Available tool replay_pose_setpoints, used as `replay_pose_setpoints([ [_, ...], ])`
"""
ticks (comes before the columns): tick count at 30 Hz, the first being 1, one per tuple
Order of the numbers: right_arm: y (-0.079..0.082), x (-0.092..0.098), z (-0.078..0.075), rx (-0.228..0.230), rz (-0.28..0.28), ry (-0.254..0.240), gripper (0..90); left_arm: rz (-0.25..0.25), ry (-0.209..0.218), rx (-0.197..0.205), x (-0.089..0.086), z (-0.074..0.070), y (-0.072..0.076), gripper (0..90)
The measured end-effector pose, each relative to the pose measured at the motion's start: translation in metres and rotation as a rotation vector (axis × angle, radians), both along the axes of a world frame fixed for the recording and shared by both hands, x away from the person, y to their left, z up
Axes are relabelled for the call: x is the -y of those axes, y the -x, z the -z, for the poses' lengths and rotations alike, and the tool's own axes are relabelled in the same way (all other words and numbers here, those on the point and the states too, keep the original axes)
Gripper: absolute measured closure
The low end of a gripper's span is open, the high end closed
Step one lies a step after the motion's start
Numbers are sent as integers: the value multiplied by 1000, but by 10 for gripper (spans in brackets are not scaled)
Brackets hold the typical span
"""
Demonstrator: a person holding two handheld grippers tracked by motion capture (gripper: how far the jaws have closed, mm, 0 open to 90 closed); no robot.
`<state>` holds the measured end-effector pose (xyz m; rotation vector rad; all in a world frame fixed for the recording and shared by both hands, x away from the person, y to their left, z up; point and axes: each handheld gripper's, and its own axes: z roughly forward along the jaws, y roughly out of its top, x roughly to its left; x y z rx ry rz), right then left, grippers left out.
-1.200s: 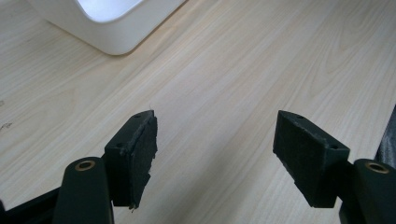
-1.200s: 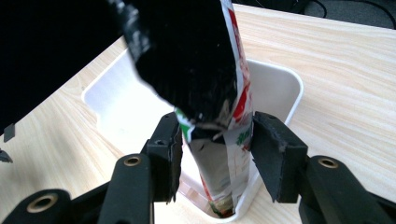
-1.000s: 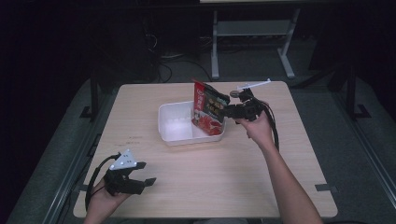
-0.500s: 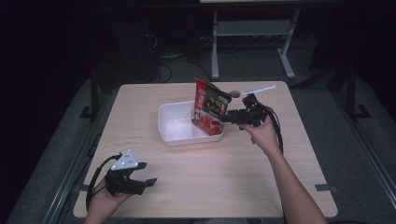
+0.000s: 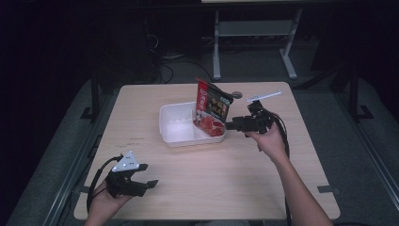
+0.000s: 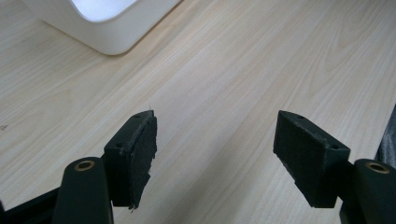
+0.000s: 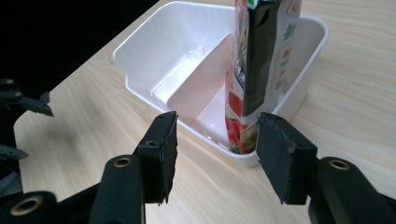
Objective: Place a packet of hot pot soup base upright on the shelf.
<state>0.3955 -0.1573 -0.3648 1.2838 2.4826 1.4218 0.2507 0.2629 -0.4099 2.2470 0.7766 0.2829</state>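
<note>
A white two-compartment tray (image 5: 181,141) (image 7: 140,44) sits mid-table. A red and dark snack packet (image 5: 212,110) (image 7: 261,60) stands upright in its right compartment, leaning on the far wall. My right gripper (image 5: 229,125) (image 7: 215,154) is open just off the tray's right rim, with nothing between its jaws and the packet just beyond them. My left gripper (image 5: 149,184) (image 6: 215,158) is open and low over bare wood at the near left corner, far from the tray (image 6: 100,23).
The wooden table (image 5: 235,179) has free surface in front of and to the left of the tray. A small round mark (image 5: 236,94) lies near the far edge. Beyond the table stand a metal frame (image 5: 254,35) and floor cables in the dark.
My right gripper has let go of the packet and drawn back to the right and slightly toward the person. The packet stays standing in the tray. The left gripper has not moved.
</note>
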Motion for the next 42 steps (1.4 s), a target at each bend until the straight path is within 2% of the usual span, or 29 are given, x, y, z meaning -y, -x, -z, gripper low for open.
replay_pose_setpoints([
  [16, 22, 12, 11, -21, -20, 2, 453, -6, 3, 0, -4, 0, 0, 298],
  [29, 44, 28, 31, -60, -24, -4, 452, -10, 3, 1, -4, 0, 0, 297],
  [36, 52, 34, 38, -61, -22, -16, 448, -7, 3, -5, -2, 2, 0, 296],
  [42, 62, 38, 46, -67, -29, -4, 441, -4, -3, -8, -3, 3, -1, 293],
])
